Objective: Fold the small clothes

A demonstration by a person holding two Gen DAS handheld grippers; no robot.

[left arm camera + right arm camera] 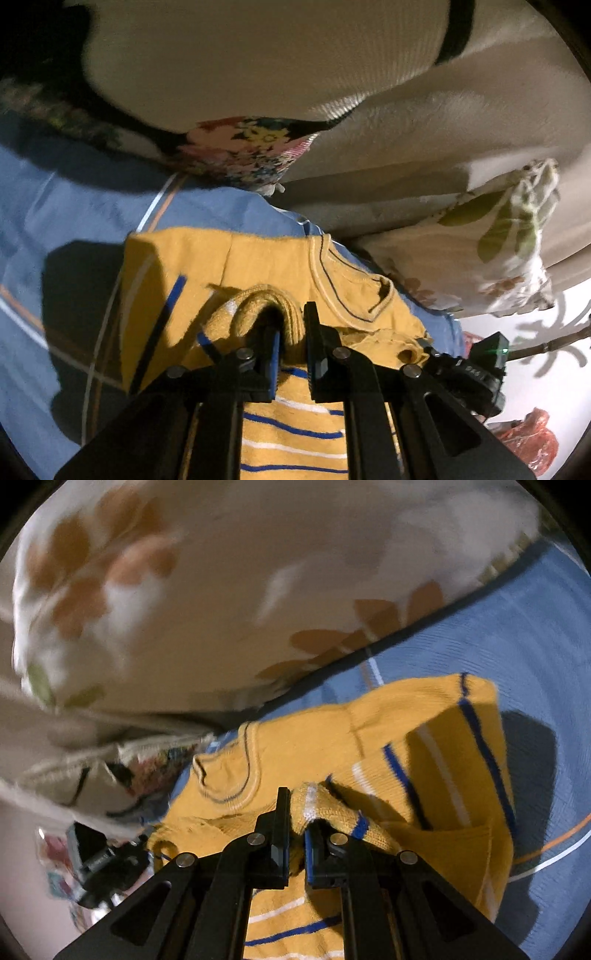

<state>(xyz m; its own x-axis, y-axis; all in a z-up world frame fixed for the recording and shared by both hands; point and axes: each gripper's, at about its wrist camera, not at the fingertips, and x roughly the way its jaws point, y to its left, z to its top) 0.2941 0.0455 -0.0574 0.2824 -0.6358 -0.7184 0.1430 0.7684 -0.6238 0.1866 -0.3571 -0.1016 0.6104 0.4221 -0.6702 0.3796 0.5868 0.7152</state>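
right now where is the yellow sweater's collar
In the left wrist view the collar lies right of centre on the blue sheet, beside the leaf-print pillow, just beyond the left hand-held gripper.

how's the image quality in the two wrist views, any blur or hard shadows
Left wrist view: the mustard-yellow knitted striped sweater is fairly sharp, a hard dark shadow falls on the blue bedsheet, and the edges are curved by the fisheye. Right wrist view: the cream leaf-print pillow is smeared by motion blur, with another hard shadow beside the sweater.
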